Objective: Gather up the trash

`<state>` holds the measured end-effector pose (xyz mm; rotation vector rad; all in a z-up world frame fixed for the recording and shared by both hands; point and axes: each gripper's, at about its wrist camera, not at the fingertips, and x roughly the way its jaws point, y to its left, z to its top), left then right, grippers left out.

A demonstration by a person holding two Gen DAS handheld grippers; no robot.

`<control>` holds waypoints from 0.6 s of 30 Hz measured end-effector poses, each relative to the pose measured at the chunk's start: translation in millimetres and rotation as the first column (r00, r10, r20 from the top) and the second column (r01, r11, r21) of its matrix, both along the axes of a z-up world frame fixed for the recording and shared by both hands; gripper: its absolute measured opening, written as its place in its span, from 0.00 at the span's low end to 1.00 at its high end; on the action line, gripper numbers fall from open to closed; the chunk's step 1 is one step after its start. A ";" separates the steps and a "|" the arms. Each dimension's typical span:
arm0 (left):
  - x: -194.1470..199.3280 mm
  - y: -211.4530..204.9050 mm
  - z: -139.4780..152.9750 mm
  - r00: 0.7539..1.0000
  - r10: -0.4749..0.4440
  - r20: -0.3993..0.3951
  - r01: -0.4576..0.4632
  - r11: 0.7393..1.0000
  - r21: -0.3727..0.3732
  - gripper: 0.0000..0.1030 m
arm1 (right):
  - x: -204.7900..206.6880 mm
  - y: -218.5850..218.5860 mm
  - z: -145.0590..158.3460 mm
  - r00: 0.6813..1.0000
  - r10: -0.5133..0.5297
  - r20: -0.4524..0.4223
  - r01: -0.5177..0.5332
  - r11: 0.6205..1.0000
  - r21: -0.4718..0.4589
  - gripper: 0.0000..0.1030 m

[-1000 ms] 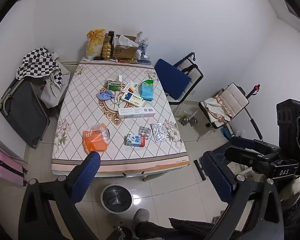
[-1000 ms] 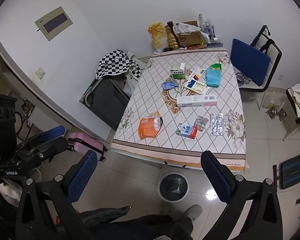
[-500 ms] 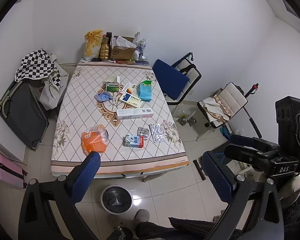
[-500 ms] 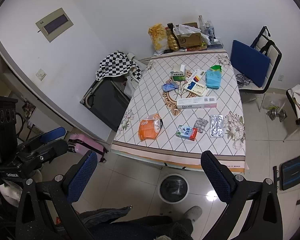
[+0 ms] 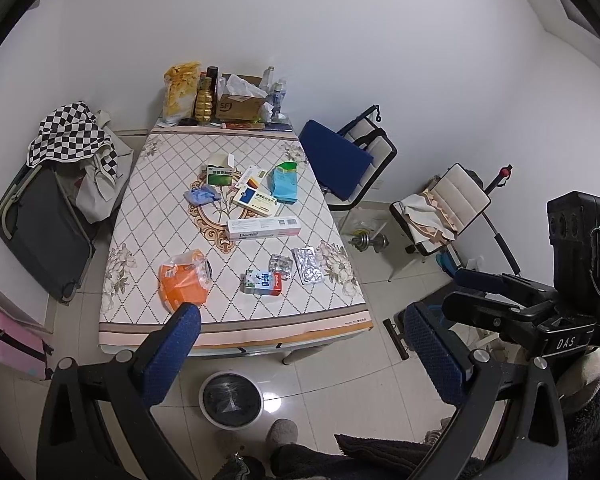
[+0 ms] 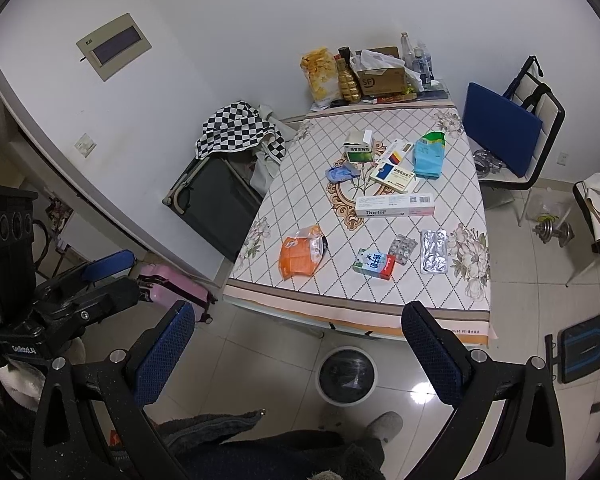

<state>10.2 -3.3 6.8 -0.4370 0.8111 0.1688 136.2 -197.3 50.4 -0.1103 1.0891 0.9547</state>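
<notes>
Both tools, left tool [image 5: 300, 354] and right tool [image 6: 300, 354], spread, empty, high above desk [image 5: 148, 312]. Trash scattered on it; bin [image 5: 231, 400] on floor below. I'd start with nearest orange packet [image 5: 184, 280], descending squarely.

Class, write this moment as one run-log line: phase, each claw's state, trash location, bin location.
phase: approach | left claw: open, empty | right claw: open, empty | trash: wrappers, boxes on table | bin: floor, before table
</notes>
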 end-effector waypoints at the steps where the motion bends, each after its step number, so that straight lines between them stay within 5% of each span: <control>1: 0.1 -2.0 -0.1 1.000 -0.002 0.001 0.002 1.000 0.001 1.00 | -1.0 0.8 0.7 1.000 0.000 0.001 0.000 1.000 -0.001 1.00; 18: -8.0 -9.8 -1.2 0.999 -0.022 0.027 0.023 0.999 -0.023 1.00 | -7.4 -7.8 9.0 1.000 -0.007 0.007 0.007 1.000 0.011 1.00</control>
